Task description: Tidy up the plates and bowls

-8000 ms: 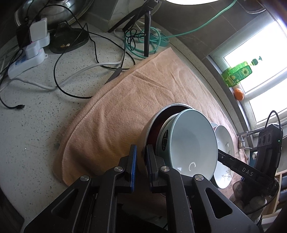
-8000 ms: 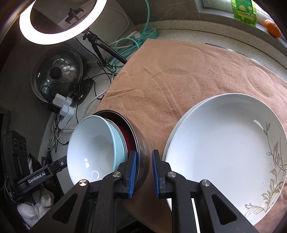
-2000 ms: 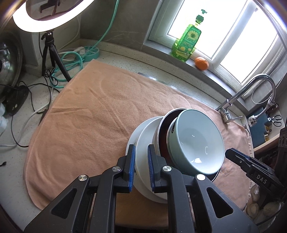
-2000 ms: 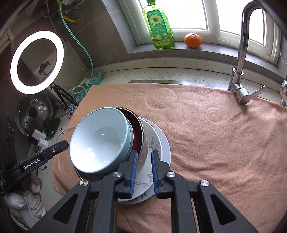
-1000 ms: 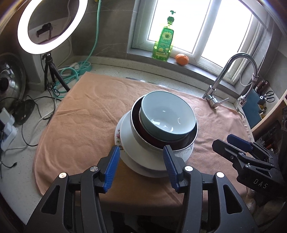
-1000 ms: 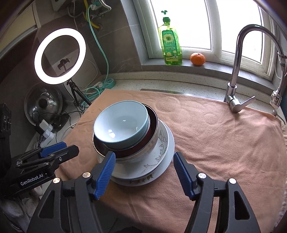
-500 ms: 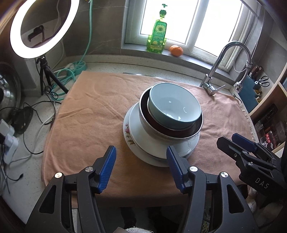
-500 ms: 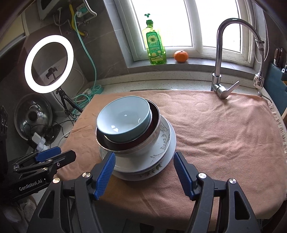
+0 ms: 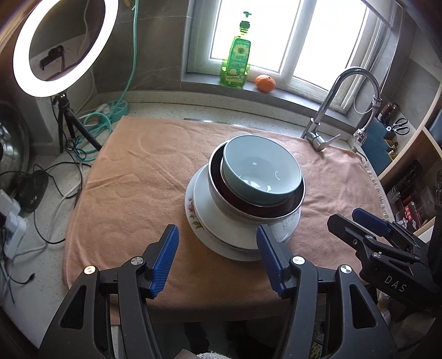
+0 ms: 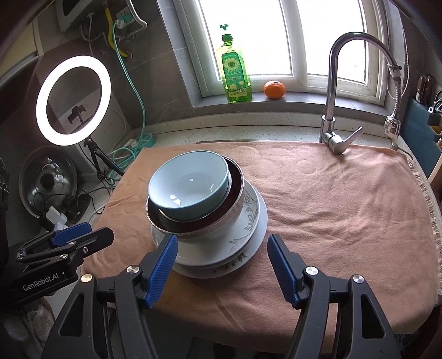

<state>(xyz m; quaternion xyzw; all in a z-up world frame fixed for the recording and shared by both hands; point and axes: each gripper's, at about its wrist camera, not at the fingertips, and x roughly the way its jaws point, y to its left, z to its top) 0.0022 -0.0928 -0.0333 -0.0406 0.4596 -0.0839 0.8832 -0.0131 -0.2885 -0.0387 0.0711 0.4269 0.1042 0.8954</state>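
Bowl stack: both hand-held grippers tilted down, jaws apart.

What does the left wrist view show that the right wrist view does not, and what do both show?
Only the left wrist view: scissors on the right and a floral plate rim. Only the right wrist view: wall pipes and a socket. Both: the stacked bowls on plates on the towel, soap bottle, orange, tap, ring light, and both open grippers: left gripper, right gripper.
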